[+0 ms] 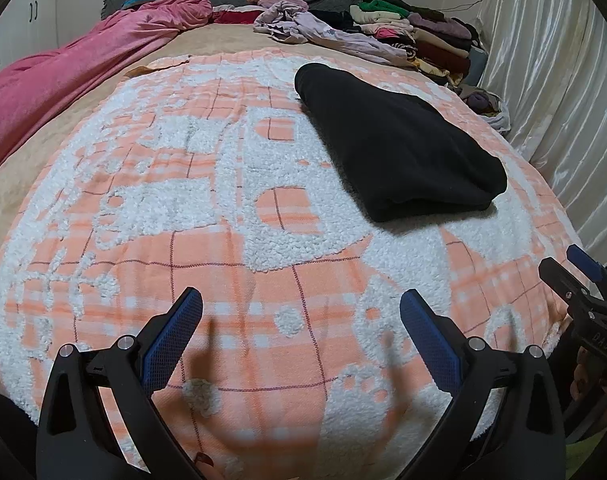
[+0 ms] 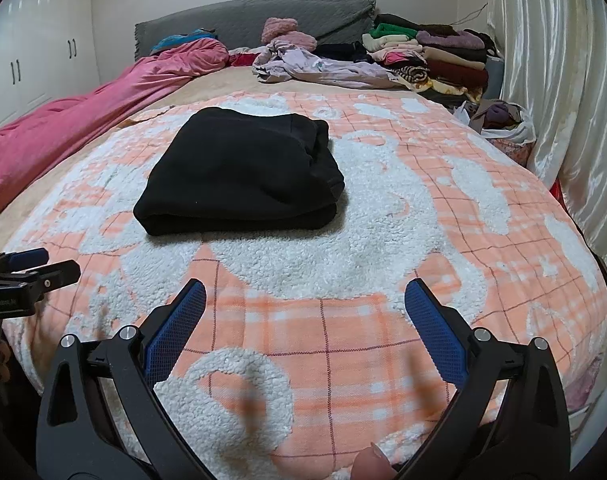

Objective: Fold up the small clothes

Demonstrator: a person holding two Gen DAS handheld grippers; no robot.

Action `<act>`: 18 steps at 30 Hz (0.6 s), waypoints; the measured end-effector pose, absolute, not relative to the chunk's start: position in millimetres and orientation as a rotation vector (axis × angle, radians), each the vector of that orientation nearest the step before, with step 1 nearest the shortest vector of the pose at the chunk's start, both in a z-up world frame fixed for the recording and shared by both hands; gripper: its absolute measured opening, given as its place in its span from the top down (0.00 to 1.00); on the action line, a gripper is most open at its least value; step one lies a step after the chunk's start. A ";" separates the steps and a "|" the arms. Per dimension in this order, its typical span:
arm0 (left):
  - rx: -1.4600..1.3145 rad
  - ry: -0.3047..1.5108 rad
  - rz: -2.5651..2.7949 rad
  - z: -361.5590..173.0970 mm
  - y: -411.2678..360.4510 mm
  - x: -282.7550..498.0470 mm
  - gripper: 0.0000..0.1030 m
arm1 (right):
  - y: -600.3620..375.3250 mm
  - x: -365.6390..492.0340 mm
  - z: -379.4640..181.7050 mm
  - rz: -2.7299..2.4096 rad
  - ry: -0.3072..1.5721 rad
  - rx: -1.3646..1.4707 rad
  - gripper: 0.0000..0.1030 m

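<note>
A black garment (image 1: 395, 144) (image 2: 239, 172) lies folded into a thick rectangle on the orange and white blanket (image 1: 223, 216) (image 2: 363, 240). My left gripper (image 1: 301, 304) hangs open over the blanket's near edge, well short of the garment, with nothing between its blue pads. My right gripper (image 2: 305, 294) is open too, empty, just in front of the folded garment. The right gripper's tips (image 1: 571, 268) show at the right edge of the left wrist view. The left gripper's tips (image 2: 43, 264) show at the left edge of the right wrist view.
A pink quilt (image 1: 71, 76) (image 2: 83, 112) runs along the bed's left side. Loose lilac clothes (image 1: 323, 32) (image 2: 315, 66) and a stack of folded clothes (image 1: 423, 32) (image 2: 435, 56) lie by the grey headboard (image 2: 255, 20). A white bag of clothes (image 2: 499, 120) sits against the curtain (image 2: 563, 100).
</note>
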State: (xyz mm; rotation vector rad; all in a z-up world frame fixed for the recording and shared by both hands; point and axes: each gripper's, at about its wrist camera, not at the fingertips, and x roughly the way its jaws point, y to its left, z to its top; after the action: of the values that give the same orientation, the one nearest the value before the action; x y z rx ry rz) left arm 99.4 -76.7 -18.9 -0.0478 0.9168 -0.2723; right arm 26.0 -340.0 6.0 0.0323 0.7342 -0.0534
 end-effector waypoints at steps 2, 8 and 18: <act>-0.048 0.915 -0.274 -17.9 -76.7 98.4 0.04 | -339.8 26.1 6.0 -0.054 0.735 0.031 0.09; -0.045 0.912 -0.272 -16.7 -76.3 98.4 0.04 | -339.8 25.6 6.5 -0.055 0.734 0.031 0.09; -0.031 0.908 -0.261 -14.1 -76.5 96.7 0.04 | -339.4 25.8 6.2 -0.057 0.733 0.030 0.09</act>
State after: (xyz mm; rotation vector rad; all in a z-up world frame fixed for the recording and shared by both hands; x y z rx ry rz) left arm 96.7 -76.5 -14.1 -0.0315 0.9078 -0.2606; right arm 25.8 -339.4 6.2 0.0295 0.7334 -0.0570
